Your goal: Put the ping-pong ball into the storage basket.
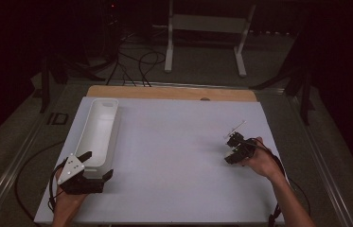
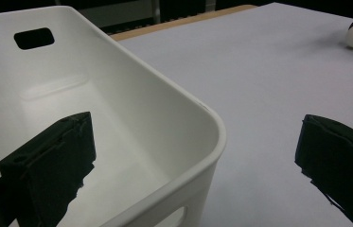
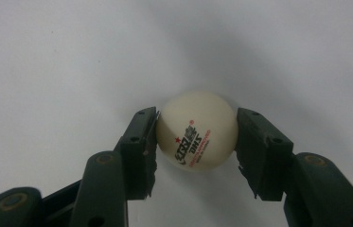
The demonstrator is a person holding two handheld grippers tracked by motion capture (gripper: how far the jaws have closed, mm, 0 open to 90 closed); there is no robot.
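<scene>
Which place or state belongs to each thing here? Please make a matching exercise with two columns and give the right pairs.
Column one:
1. small white ball with red print
2. long white plastic bin
3. left claw
4. light wooden strip

Column two:
A. along the far edge of the white table top
B. open, one jaw inside the bin's near end and one outside
C. pinched between the two jaws of the right claw
D. lying lengthwise at the left side of the table

Right pairs: 1-C, 2-D, 3-B, 4-A
</scene>
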